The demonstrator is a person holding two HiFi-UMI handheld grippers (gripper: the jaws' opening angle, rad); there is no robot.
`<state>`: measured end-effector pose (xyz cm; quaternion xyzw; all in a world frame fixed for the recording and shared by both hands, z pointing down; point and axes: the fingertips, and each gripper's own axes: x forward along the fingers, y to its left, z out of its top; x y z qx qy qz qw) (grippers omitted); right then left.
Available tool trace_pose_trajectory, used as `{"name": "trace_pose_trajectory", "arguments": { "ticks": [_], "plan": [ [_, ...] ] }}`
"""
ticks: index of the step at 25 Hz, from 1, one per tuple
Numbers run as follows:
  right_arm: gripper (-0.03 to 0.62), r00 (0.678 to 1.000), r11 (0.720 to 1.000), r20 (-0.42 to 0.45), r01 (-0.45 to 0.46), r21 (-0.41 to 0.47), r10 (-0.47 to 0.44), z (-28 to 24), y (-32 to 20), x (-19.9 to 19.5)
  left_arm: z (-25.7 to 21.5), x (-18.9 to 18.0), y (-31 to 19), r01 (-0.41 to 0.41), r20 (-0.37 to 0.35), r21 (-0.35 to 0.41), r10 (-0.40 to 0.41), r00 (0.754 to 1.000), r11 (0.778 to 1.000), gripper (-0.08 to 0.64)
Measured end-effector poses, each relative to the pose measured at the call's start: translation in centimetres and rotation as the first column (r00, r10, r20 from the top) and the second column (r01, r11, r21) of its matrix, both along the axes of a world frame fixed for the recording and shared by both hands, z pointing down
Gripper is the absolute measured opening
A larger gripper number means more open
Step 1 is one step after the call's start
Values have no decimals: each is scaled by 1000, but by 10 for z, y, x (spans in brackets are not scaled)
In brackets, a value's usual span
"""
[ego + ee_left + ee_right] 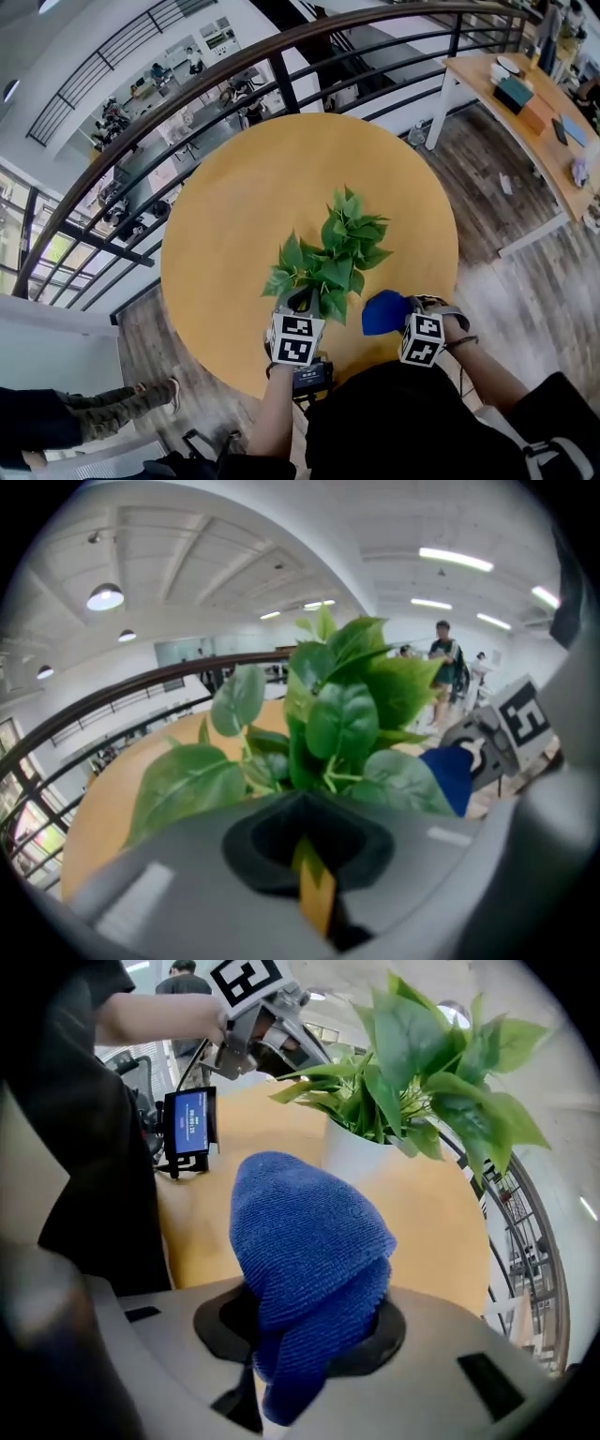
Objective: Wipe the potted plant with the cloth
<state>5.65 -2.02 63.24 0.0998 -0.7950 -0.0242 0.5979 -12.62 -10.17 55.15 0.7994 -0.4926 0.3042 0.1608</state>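
Soft and limp, the cloth: bunched into a blue wad, pinched by the right gripper, with a fold poking out past the jaws. Likely to drape and give against leaves, so best kept bunched and gripped as now. Plant light and top-heavy by the look of it, leaves thin and bendy, easy to crease; white pot stiff, the safer place to steady. Standing upright on the round table, toward its near side. Left of the cloth and a little farther, near but not touching. Left gripper at the plant's near-left edge, jaws pressed together among the lowest leaves; hard to tell whether anything pinched there.
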Motion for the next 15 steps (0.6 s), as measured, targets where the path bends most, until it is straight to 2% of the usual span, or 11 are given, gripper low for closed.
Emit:
{"name": "trace_pose_trajectory", "arguments": {
  "ticks": [3,6,8,11,15],
  "plan": [
    [150,995,1000,104,6,13,-7,-39,4,-5,-5,-2,3,4,-14,-5,-4,1000,1000,2],
    [150,977,993,196,62,97,-80,-95,-1,-30,-8,-4,2,13,-29,2,-13,1000,1000,2],
    [150,963,988,237,106,117,-131,-120,1,-54,-9,-5,1,16,-29,10,-16,999,1000,2],
    [150,951,985,259,157,69,-169,-125,12,-83,-15,-4,1,12,-29,22,-11,1000,1000,2],
    [150,969,989,210,143,-37,-132,-86,20,-94,-23,-3,1,3,-31,39,-2,1000,999,2]
  ]
}}
